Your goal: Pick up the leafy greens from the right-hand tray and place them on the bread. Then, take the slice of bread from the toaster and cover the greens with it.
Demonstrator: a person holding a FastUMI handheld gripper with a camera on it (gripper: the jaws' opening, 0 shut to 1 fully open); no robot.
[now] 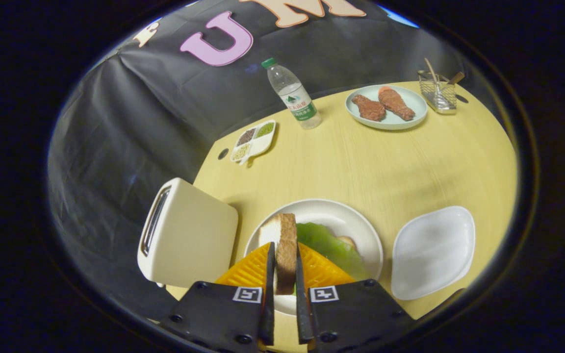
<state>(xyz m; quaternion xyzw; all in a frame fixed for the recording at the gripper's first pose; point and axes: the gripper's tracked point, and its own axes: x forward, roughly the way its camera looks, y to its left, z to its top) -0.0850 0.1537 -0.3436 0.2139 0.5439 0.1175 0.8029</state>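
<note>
Clamped in my claw [282, 274]: slice of bread [285, 245], held on edge, both fingers pressing its faces. Just below it, white plate [361, 225] with leafy greens [329, 242] lying over another bread slice [347, 240]. Toaster [187, 235] beside the plate, left. Empty right-hand tray [432, 252] on the surface [361, 162]. Beyond: water bottle [293, 93], seed dish [254, 139], meat plate [385, 105].

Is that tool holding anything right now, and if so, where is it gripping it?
Yes. The tool holds a slice of bread on edge, its fingers pressing the slice's two flat faces, above the greens on the white plate.
</note>
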